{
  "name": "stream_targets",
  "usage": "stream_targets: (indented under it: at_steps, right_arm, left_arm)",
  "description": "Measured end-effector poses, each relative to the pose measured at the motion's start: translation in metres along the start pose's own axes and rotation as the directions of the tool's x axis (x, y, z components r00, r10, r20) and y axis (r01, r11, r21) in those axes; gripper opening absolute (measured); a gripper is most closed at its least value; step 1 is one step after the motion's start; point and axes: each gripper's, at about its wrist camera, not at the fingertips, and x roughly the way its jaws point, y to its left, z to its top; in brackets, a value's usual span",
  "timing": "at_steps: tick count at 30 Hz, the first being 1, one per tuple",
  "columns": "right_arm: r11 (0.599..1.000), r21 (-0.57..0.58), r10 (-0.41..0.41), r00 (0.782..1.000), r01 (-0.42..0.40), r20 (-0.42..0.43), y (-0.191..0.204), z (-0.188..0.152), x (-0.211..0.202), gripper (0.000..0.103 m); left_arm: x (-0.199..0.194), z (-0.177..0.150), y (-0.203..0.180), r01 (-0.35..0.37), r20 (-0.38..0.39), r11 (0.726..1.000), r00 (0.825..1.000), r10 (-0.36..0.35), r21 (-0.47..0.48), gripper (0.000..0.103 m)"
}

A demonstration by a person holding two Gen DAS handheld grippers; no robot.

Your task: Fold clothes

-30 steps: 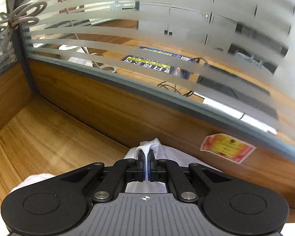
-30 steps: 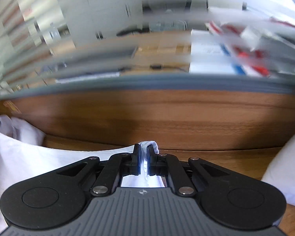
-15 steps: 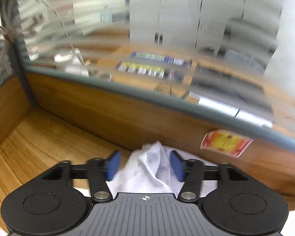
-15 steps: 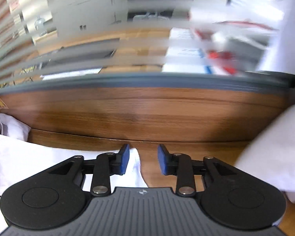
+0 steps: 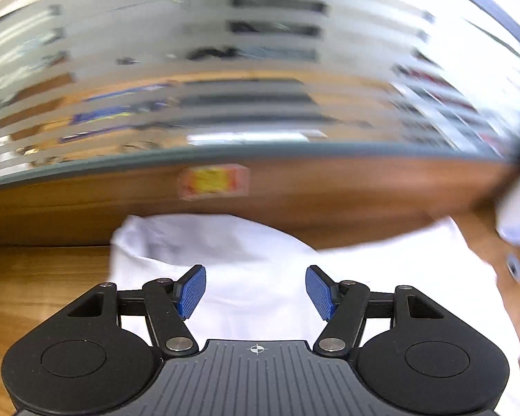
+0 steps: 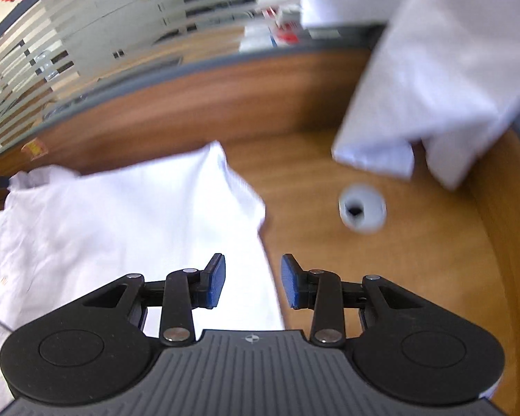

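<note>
A white garment [image 5: 246, 256] lies spread on the wooden desk, its far edge against the wooden back panel. My left gripper [image 5: 256, 292] hovers open above it, blue pads wide apart, nothing between them. In the right wrist view the same white garment [image 6: 128, 215] fills the left half, with a corner pointing toward the back panel. My right gripper [image 6: 253, 280] is open over the garment's right edge, holding nothing.
A folded white cloth pile [image 6: 443, 79] sits at the back right corner, also glimpsed as a white cloth [image 5: 518, 204]. A grey cable grommet [image 6: 362, 209] is set in the desk. A wooden panel with a sticker [image 5: 213, 182] and striped glass bounds the back.
Both grippers opened and let go of the garment's corners, then pulled back and swung right. The garment now lies flat on the desk.
</note>
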Motion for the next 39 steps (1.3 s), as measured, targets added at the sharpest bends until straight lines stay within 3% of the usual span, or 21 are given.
stream_targets:
  at_steps: [7,11,17,21,25,29,34,36,39]
  right_arm:
    - [0.999,0.035,0.04,0.998,-0.039,-0.044,-0.009,-0.096,-0.041,0.039]
    - [1.0,0.026,0.017,0.996,-0.015,-0.085,-0.019,-0.145,-0.053,0.032]
    - [0.988,0.154,0.029,0.991,-0.009,-0.129,-0.048,-0.2,-0.063,0.032]
    - [0.952,0.306,0.041,0.995,-0.012,-0.087,-0.045,-0.211,-0.062,0.032]
    - [0.893,0.45,0.045,0.998,-0.02,-0.045,-0.042,-0.222,-0.06,0.032]
    - [0.83,0.557,0.039,0.999,-0.025,-0.014,-0.04,-0.231,-0.058,0.032]
    - [0.808,0.59,0.014,1.0,-0.001,-0.016,-0.038,-0.231,-0.052,0.032]
    - [0.798,0.603,0.004,1.0,0.008,-0.018,-0.038,-0.231,-0.049,0.032]
    - [0.784,0.621,-0.002,1.0,0.011,-0.016,-0.036,-0.232,-0.049,0.032]
  left_arm:
    - [0.029,-0.023,-0.054,0.102,-0.072,0.982,0.993,-0.092,0.157,0.066]
    - [0.037,-0.045,-0.084,0.172,-0.111,0.965,0.982,-0.153,0.198,0.066]
    - [0.048,-0.066,-0.119,0.156,-0.14,0.956,0.982,-0.124,0.249,0.066]
    - [0.063,-0.052,-0.139,0.154,-0.133,0.948,0.984,-0.121,0.28,0.066]
    - [0.088,-0.02,-0.164,0.225,-0.149,0.934,0.97,-0.189,0.276,0.066]
    - [0.112,0.009,-0.201,0.296,-0.15,0.899,0.954,-0.26,0.322,0.063]
    - [0.153,0.031,-0.251,0.327,-0.161,0.853,0.945,-0.286,0.407,0.036]
    - [0.17,0.033,-0.267,0.348,-0.198,0.834,0.937,-0.289,0.429,0.031]
    - [0.186,0.027,-0.285,0.305,-0.206,0.813,0.951,-0.231,0.497,0.03]
